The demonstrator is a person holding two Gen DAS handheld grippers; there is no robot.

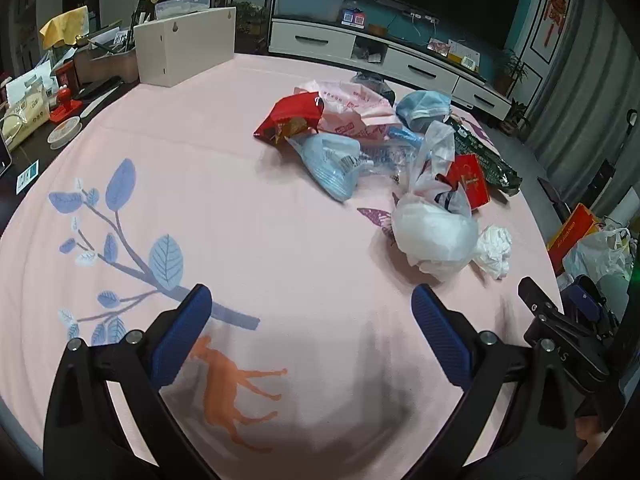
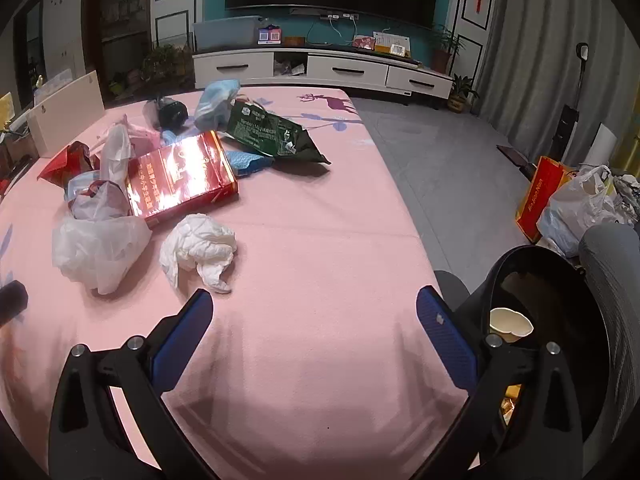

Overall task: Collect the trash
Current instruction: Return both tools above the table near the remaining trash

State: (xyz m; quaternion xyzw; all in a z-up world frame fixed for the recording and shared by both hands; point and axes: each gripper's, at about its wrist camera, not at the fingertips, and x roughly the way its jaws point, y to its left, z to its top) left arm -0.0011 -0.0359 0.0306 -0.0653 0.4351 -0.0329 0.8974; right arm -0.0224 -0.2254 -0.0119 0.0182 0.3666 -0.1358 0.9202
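Barely started. Almost all the trash is on the pink tablecloth [image 2: 320,248], far-left of the right gripper, in 1 loose pile.

Left to collect, biggest first:
- red box [image 2: 180,178], flat, mid-pile
- green bag [image 2: 272,134], far side, touching the box corner
- white plastic bag [image 2: 100,240], near-left, partly over the box edge
- red snack bag [image 1: 290,118] and pale blue bag [image 1: 332,164], far-left end of the pile
- blue face mask [image 1: 424,106], far edge
- crumpled tissue [image 2: 200,250], nearest piece, just beside the white bag

Done so far: the black bin [image 2: 560,308], near-right off the table edge, holds 1 paper cup [image 2: 510,322]; something yellowish shows lower in it, can't tell what.

Left gripper [image 1: 312,308]: jaws spread wide, nothing between them, over bare cloth near the pile.
Right gripper [image 2: 314,312]: same, released and empty, tissue just beyond its left finger.

My read: tissue is the easiest next grab.
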